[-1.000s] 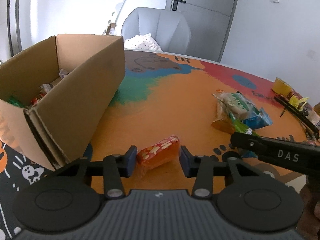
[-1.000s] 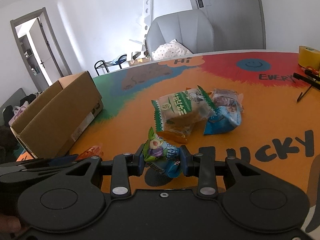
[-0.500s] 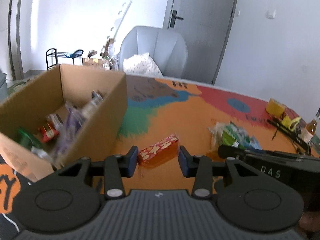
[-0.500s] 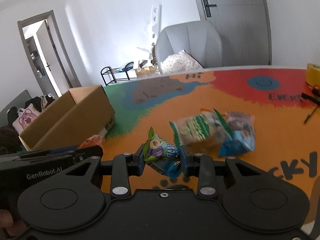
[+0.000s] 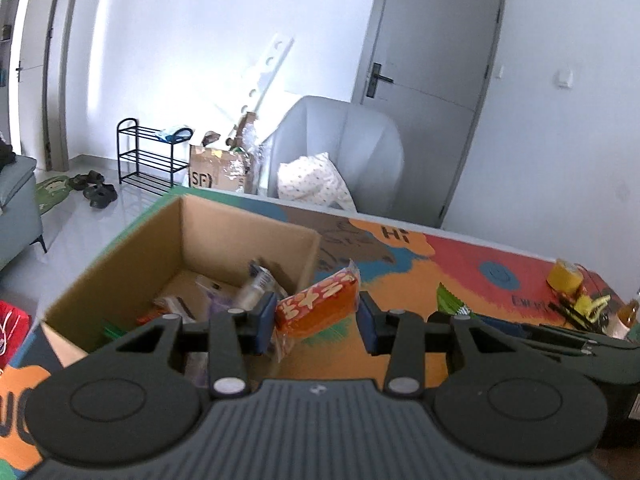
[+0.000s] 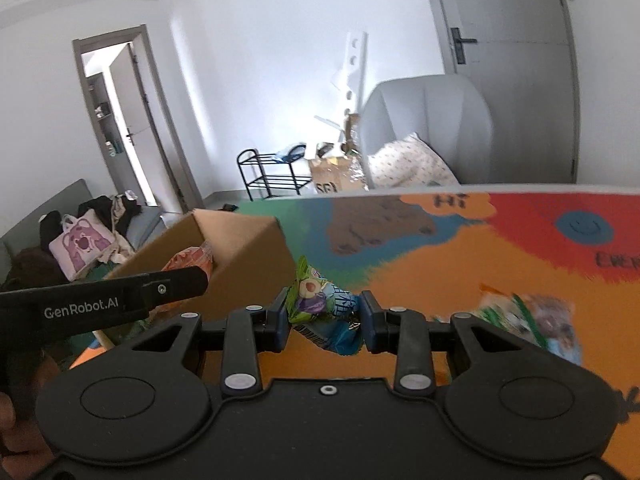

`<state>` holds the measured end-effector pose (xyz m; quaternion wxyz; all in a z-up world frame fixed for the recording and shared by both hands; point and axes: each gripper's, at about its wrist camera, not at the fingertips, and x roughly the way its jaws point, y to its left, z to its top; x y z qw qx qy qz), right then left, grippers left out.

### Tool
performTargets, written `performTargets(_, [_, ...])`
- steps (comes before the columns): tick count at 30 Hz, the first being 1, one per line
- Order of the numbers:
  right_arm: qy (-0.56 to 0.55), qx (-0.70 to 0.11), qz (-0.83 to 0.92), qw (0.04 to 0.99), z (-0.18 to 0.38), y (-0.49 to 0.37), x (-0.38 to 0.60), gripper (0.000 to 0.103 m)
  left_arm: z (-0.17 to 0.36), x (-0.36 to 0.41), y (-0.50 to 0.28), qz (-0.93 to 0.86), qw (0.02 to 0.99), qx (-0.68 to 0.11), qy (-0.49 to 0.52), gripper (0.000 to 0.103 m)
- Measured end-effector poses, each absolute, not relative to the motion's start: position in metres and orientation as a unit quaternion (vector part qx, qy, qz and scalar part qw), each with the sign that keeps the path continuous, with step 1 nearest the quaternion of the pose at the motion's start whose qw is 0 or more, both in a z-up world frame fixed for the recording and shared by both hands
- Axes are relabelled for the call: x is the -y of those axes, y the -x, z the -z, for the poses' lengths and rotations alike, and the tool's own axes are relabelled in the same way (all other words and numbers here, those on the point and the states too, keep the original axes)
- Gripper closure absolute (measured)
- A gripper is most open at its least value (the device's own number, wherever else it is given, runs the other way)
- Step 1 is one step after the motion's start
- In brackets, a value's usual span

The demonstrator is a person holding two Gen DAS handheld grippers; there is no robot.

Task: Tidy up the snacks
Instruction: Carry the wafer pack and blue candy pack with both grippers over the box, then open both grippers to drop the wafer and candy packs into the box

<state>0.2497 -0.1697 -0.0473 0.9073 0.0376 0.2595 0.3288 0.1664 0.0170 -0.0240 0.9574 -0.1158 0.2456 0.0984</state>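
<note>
Left gripper (image 5: 318,322): black plastic tongs with blue pads, clenched on the orange-red rectangular foil snack pack (image 5: 318,308); the pack is held tilted, clear of the table, just beside the box's near right corner.
Orange-red snack pack: a glossy, blocky wrapper with pale lettering on its top face and crimped ends; a clear crinkled film tail hangs at its lower left.
Right gripper (image 6: 324,320): matte black tongs, closed on the green, purple and blue crinkled snack pouch (image 6: 322,308); the pouch is carried above the table, to the right of the box.
Pouch: soft, shiny film with a zigzag green top edge, squeezed between the pads.
Open brown cardboard box (image 5: 120,268): a corrugated, rectangular carton with plain matte walls; several wrapped snacks are seen lying on its floor.
Painted round table (image 6: 440,256): a smooth top in orange, red, blue, green and brown patches with black lettering.
Remaining snack packets (image 6: 528,320): blurred, glossy green, white and blue wrappers lying on the orange patch, well apart from the box.
Yellow tape roll (image 5: 564,276): a squat cylinder near the table's far right edge.
</note>
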Motion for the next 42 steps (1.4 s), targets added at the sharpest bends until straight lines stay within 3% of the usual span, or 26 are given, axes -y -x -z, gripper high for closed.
performTargets(19, [0.003,-0.246,-0.373,0.895,0.027,-0.244,0.098,0.070,0.028,-0.091,-0.159,-0.124,0.942,-0.264,0.168,0.058])
performTargets(23, [0.012,-0.245,-0.378,0.893,0.025,-0.241,0.087,0.070,0.030,-0.103,-0.151,-0.138,0.940,-0.256,0.179,0.043])
performTargets(30, [0.016,-0.244,-0.386,0.890,0.023,-0.240,0.069,0.070,0.030,-0.120,-0.139,-0.156,0.938,-0.246,0.189,0.039])
performTargets(38, [-0.005,-0.242,-0.406,0.881,0.016,-0.243,0.058,0.070,0.029,-0.126,-0.138,-0.176,0.934,-0.245,0.190,0.029])
performTargets(42, [-0.029,-0.262,-0.408,0.874,0.019,-0.250,0.064,0.058,0.028,-0.127,-0.136,-0.192,0.932,-0.243,0.187,0.022])
